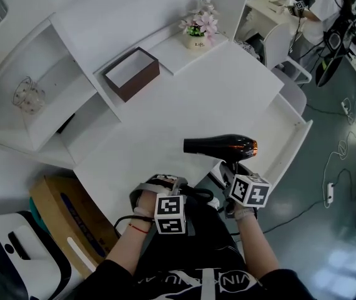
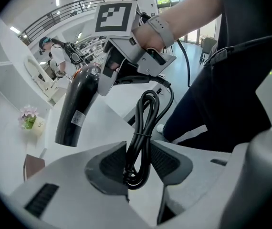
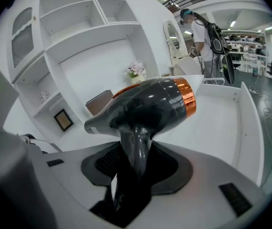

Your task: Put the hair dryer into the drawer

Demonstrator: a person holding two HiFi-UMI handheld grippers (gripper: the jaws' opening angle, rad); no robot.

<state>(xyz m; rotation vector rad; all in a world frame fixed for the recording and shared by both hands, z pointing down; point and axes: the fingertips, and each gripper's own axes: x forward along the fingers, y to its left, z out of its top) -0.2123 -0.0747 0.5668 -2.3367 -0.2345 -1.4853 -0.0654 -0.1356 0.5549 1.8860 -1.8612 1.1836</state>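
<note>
Both tools are in my shot now: the left gripper [image 2: 138,166] and the right gripper [image 3: 136,163] are pale grey shells, and I can see dark grey ribbed pads [image 2: 112,163] lining the jaws. Each has a white cube [image 1: 170,214] printed with black square markers. A black cable [image 2: 184,63] trails off the right one. The wearer has a black top [image 1: 184,255] with white lettering, a thin red bracelet [image 1: 139,228] on the left wrist and a pale grey strap [image 2: 162,27] round the right.

In the head view the right gripper [image 1: 231,174] hides the dryer [image 1: 222,146] handle, and the left gripper [image 1: 160,183] hides most of the cord [image 1: 200,194].
</note>
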